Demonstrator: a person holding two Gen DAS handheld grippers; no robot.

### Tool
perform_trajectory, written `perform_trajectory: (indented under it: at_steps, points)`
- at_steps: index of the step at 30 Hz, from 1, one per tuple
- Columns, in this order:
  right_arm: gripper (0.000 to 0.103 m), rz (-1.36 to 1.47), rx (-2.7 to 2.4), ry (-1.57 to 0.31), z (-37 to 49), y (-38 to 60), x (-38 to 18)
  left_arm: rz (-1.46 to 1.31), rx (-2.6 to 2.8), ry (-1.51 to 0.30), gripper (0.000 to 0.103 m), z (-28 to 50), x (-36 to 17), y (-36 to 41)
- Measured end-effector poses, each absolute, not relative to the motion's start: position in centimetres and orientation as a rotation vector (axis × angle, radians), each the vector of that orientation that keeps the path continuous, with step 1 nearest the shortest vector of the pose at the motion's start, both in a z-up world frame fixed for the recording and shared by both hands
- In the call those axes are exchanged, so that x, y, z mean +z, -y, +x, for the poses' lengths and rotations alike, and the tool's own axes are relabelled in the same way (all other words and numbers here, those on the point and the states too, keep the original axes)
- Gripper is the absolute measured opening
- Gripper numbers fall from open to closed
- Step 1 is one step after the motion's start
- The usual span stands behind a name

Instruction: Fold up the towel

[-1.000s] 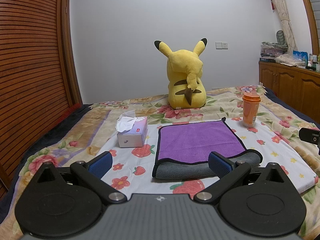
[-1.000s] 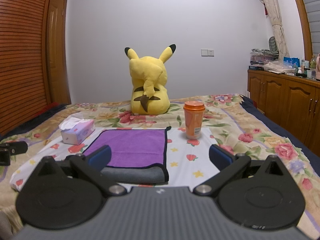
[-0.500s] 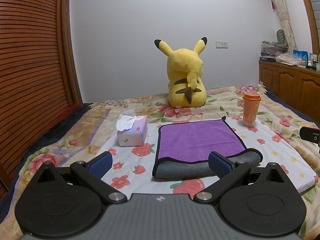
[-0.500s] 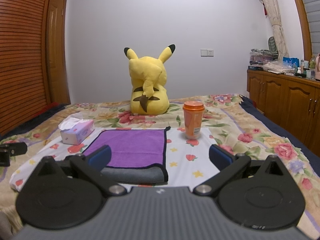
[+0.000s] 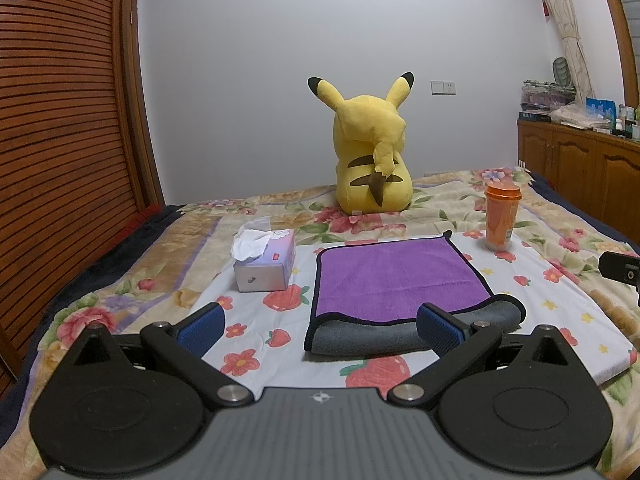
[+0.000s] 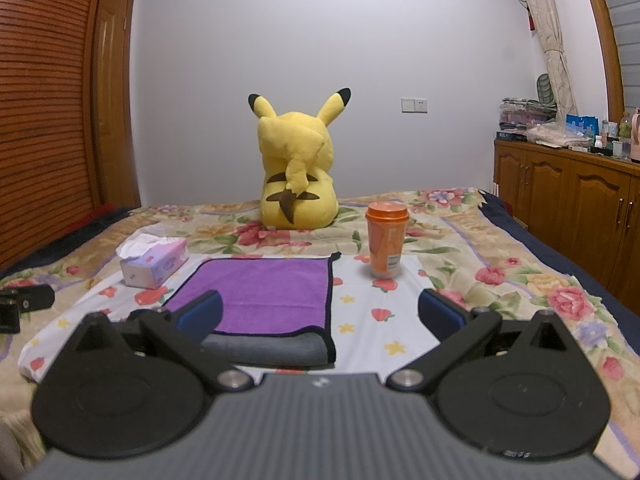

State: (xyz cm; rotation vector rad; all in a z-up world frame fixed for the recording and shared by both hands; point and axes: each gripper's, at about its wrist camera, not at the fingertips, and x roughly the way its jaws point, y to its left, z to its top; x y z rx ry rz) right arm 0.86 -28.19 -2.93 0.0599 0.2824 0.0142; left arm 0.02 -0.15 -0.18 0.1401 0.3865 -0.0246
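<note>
A purple towel with a grey underside and black trim (image 5: 396,276) lies folded on the white strawberry-print cloth (image 5: 280,300) on the bed, its grey fold at the near edge. It also shows in the right wrist view (image 6: 272,288). My left gripper (image 5: 320,328) is open and empty, hovering just short of the towel's near edge. My right gripper (image 6: 320,314) is open and empty, in front of the towel's near right corner. Neither touches the towel.
A tissue box (image 5: 266,262) stands left of the towel and an orange cup (image 5: 502,216) at its far right. A yellow plush toy (image 5: 372,160) sits behind. A wooden cabinet (image 6: 568,196) lines the right wall; a slatted wooden wardrobe (image 5: 60,140) stands left.
</note>
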Motion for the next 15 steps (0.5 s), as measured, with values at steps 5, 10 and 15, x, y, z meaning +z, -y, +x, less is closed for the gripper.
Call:
perform_trajectory:
  at_steps: [5,10,15]
  points:
    - [0.103,0.057,0.012,-0.288,1.0,28.2,-2.9,0.134,-0.026,-0.395,0.099,-0.1,-0.8,0.0]
    - [0.103,0.061,0.022,-0.295,1.1,28.4,-2.9,0.142,-0.036,-0.408,0.099,0.0,-1.1,0.2]
    - [0.103,0.081,0.033,-0.308,1.8,28.4,-2.8,0.146,-0.056,-0.429,0.099,0.7,-1.2,0.5]
